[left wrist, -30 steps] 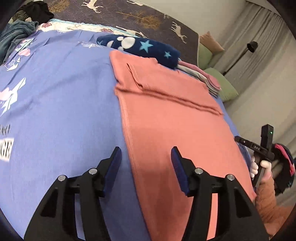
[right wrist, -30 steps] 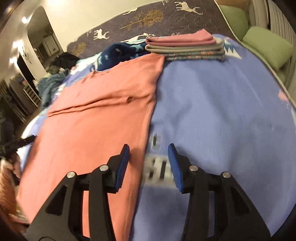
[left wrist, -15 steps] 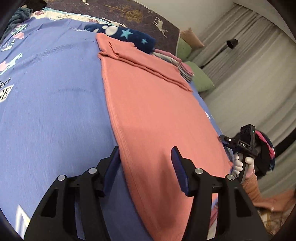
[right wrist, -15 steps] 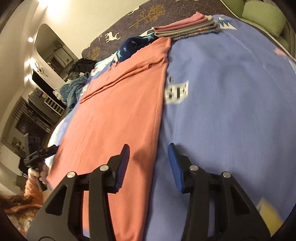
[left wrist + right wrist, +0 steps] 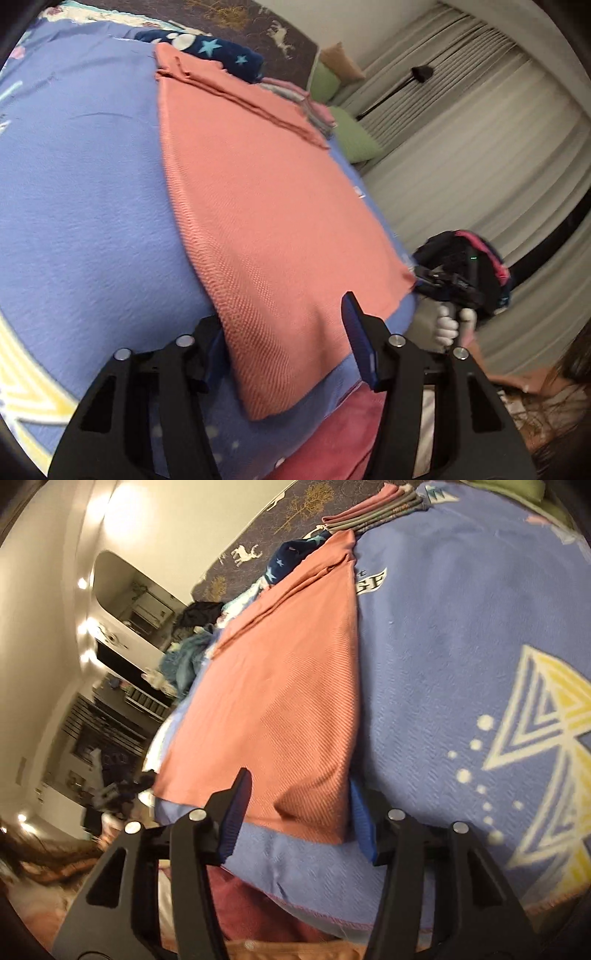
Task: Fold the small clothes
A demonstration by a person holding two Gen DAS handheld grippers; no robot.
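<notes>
A salmon knit garment (image 5: 258, 192) lies flat on the blue blanket (image 5: 81, 206), its far end folded over. My left gripper (image 5: 282, 314) straddles its near left corner. The jaws are closing and stand apart, and the cloth edge covers the left finger. In the right wrist view the garment (image 5: 288, 686) has its near right corner between the jaws of my right gripper (image 5: 299, 779), which are opening and not pressing. A hand holds the right gripper (image 5: 447, 284) just past the garment's other near corner.
A stack of folded clothes (image 5: 373, 509) and a navy star-print piece (image 5: 221, 55) sit at the far end. Green pillows (image 5: 354, 136) and curtains are to the right. A teal clothes pile (image 5: 184, 657) lies to the left. The bed's near edge, with red fabric (image 5: 251, 904) below, is under both grippers.
Both grippers have drawn back along the garment's side edges to its near corners at the bed's edge. The right jaws stand wider than before.
</notes>
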